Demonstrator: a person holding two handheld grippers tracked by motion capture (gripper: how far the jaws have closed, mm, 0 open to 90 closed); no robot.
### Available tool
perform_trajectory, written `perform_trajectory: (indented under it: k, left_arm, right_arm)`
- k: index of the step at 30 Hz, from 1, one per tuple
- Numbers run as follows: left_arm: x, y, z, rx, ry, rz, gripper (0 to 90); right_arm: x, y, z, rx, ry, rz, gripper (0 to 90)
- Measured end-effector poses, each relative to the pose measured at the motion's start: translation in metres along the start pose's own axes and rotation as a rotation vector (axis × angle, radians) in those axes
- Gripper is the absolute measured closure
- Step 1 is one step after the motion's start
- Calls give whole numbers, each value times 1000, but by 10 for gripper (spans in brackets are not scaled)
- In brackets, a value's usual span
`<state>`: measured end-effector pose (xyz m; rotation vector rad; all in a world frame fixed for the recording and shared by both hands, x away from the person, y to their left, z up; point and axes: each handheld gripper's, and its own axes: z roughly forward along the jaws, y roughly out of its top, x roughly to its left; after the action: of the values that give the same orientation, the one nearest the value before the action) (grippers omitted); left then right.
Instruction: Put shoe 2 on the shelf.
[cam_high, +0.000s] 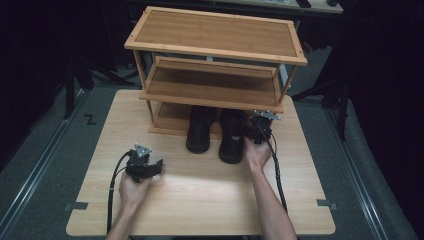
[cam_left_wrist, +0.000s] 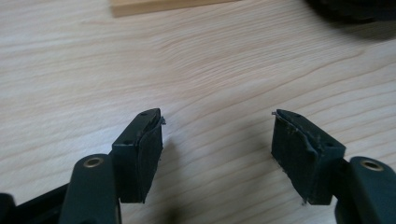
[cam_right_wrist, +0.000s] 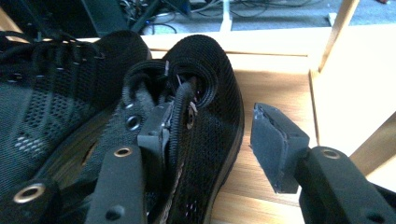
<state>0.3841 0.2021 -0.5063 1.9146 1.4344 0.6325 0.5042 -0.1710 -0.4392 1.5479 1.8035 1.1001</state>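
The right shoe (cam_high: 232, 137) is black mesh with black laces. It lies lengthwise, toe tucked under the wooden rack's (cam_high: 215, 37) bottom shelf and heel toward the person. It sits on the worktop (cam_high: 200, 195) just beside the left shoe (cam_high: 200, 129). The right claw (cam_right_wrist: 210, 135) is spread apart, one jaw inside the shoe's opening, one outside its wall. The left claw (cam_left_wrist: 217, 140) is wide apart over bare worktop, holding nothing.

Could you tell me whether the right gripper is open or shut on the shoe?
Open: the right gripper has one jaw inside the right shoe, the other spaced outside its wall.
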Motion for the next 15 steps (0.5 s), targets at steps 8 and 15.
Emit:
perform_trajectory:
  k: [8, 15]
  left_arm:
    - [-3, 15, -1, -26, -98, -15, 449]
    - [-9, 38, 4, -25, -137, -8, 567]
  right_arm:
    - [-6, 3, -24, -58, 62, -23, 514]
    - [-20, -2, -38, -59, 60, -41, 629]
